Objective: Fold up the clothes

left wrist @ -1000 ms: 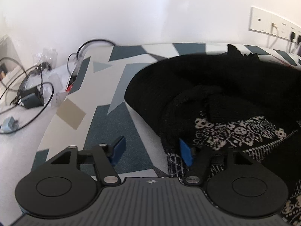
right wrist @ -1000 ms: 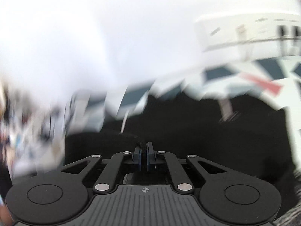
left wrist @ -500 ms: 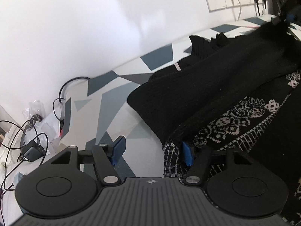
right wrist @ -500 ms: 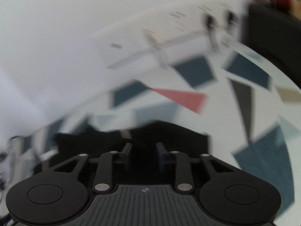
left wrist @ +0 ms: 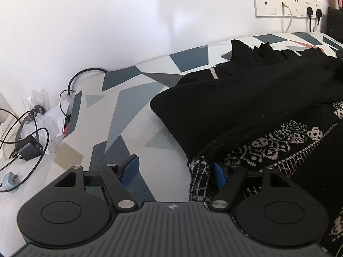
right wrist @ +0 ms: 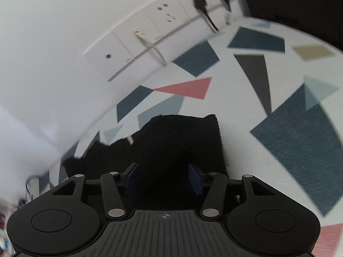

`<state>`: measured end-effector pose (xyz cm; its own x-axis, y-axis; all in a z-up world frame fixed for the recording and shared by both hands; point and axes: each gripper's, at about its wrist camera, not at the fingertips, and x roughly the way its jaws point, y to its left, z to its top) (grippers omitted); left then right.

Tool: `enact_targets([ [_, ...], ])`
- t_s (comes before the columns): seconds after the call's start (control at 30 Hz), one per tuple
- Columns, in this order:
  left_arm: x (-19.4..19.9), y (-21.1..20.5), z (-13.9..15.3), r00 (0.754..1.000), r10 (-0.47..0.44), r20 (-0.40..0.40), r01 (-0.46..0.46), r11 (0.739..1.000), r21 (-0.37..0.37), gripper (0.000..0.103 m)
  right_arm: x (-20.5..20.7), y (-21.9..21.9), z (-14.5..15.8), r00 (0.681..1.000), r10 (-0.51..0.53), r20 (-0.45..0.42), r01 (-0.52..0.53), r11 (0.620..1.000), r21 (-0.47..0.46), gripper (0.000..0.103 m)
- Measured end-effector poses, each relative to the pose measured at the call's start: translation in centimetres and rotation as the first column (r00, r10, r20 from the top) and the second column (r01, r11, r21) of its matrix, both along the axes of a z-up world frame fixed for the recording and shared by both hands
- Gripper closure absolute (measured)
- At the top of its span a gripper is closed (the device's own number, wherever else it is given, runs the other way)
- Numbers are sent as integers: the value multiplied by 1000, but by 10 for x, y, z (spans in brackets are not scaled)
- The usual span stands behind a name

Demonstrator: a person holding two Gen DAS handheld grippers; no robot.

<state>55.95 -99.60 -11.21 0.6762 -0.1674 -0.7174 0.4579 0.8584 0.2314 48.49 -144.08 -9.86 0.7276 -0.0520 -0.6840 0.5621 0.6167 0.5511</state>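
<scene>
Letting go is what has just happened: your right gripper (right wrist: 164, 176), clamped a second ago, has just been opening and now stands apart over the sweater (left wrist: 246, 107), which lies between its pads untouched, it seems. Your left gripper (left wrist: 173, 168) has widened too; its right pad (left wrist: 218, 172) sits against the patterned hem, nothing pinched. The sweater lies on the sheet (left wrist: 128, 98), right of the cables (left wrist: 25, 128). That fold looks laid; regrip next.
</scene>
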Motion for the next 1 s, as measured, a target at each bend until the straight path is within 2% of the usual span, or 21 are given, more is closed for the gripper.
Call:
enact_targets([
  [0.07,6,2,2,999,29,-43,-30,999,-26,30,8,-4,-7,999,-50,-15,50,999,0,55],
  [0.1,10,4,3,997,43,-61,-45,998,-41,30,10,-5,-8,998,-68,-10,68,998,1,60],
  [0.13,13,6,4,995,56,-78,-60,997,-57,30,11,-5,-7,997,-75,-7,75,997,-1,87],
  [0.17,15,8,4,994,63,-87,-69,995,-67,30,12,-5,-5,997,-78,-1,78,997,-4,96],
  [0.33,19,14,3,994,70,-86,-77,993,-84,29,-15,6,30,992,-26,124,32,998,-48,97],
  [0.43,21,21,1,990,96,-99,-107,988,-108,26,-39,12,41,992,-29,123,36,998,-58,97],
  [0.5,24,25,-1,989,107,-106,-120,985,-120,20,-45,13,26,999,-25,31,27,998,-48,97],
  [0.6,27,29,-1,987,108,-118,-123,984,-130,20,-49,12,-2,997,-15,-78,14,1000,-10,96],
  [0.67,29,30,0,987,108,-119,-122,985,-125,20,-50,13,-9,995,7,-101,-9,1000,-12,96],
  [0.77,27,28,-1,987,102,-125,-116,987,-109,16,-53,12,0,994,23,-103,-28,998,-51,84],
  [0.9,23,27,2,982,74,-172,-89,993,-83,16,-70,6,13,998,-45,-45,43,998,-48,64],
  [1.0,13,30,7,986,38,-165,-44,998,-36,16,-84,7,17,999,-40,-28,38,996,-78,62],
])
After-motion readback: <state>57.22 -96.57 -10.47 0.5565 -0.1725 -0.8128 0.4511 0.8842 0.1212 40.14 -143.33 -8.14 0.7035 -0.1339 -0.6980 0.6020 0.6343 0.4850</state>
